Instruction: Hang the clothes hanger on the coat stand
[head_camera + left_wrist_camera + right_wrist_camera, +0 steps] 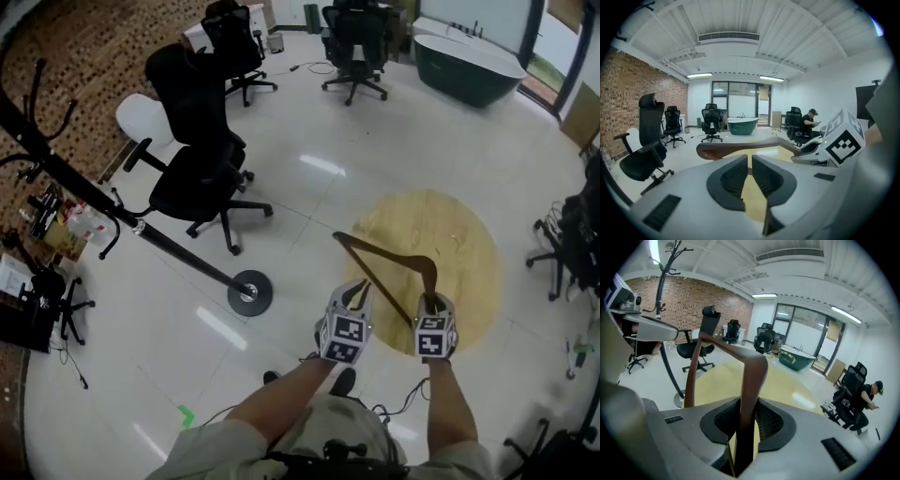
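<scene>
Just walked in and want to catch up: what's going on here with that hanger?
A person holds a wooden clothes hanger above the floor with two tools. The right hand-held gripper is clamped on one arm of the hanger. The left hand-held gripper has its jaws nearly together, apparently pinching the thin lower bar. The black coat stand is off to the left in the head view, apart from the hanger, so nothing is hung yet.

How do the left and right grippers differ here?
The right gripper clamps the clothes hanger's broad wooden arm, fingers apart; the left gripper has fingers nearly together, seemingly on its thin lower bar. Right grips near the hanger's end, left mid-bar. Both hold one hanger.
</scene>
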Motion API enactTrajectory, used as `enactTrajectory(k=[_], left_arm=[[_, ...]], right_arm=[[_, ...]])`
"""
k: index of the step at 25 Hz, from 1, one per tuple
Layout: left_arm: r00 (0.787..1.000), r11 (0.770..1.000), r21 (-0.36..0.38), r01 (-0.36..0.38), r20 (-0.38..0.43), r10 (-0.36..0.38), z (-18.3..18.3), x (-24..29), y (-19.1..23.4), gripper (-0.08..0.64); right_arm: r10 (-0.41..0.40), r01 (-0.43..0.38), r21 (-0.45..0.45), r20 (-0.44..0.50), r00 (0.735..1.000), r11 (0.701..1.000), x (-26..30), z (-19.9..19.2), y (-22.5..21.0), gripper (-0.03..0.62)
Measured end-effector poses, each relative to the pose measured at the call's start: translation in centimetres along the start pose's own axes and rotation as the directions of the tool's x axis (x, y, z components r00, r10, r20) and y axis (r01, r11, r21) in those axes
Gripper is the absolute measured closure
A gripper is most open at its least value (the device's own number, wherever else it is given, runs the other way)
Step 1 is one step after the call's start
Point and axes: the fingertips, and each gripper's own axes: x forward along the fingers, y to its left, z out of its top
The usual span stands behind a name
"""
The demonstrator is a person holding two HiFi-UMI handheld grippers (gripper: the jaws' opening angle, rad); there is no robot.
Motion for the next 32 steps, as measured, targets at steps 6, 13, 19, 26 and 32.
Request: enactTrajectory(k=[6, 13, 19, 26, 32], left_arm=[[0.990, 0.991, -0.053, -0.126, 0.058, 0.129, -2.0, -22.0, 21.0, 0.532], [0.959, 0.960, -0.134, -0.246, 0.108, 0.261, -5.3, -39.6, 36.7, 0.532], [0.931, 0.943, -0.163, -0.291, 0.178, 0.318, -9.2, -55.2, 47.4, 0.532], [0.903, 0.920, -0.198, -0.338, 0.207, 0.377, -12.6, -69.1, 55.2, 0.532], [0.860, 0.880, -0.218, -0.421, 0.212, 0.464, -12.3, -72.0, 57.2, 0.532]], right_arm=[[0.033, -0.027, -0.094, 0.067, 0.997, 0.995, -8.3, 11.0, 24.2, 0.525], [0.103, -0.077, -0.204, 0.117, 0.988, 0.976, -15.2, 17.4, 45.4, 0.525], [0.114, -0.058, -0.288, 0.179, 0.977, 0.956, -21.0, 22.5, 62.2, 0.525], [0.180, -0.096, -0.367, 0.202, 0.963, 0.925, -25.7, 25.2, 77.5, 0.525], [0.281, -0.150, -0.464, 0.227, 0.932, 0.873, -26.0, 28.2, 81.5, 0.525]])
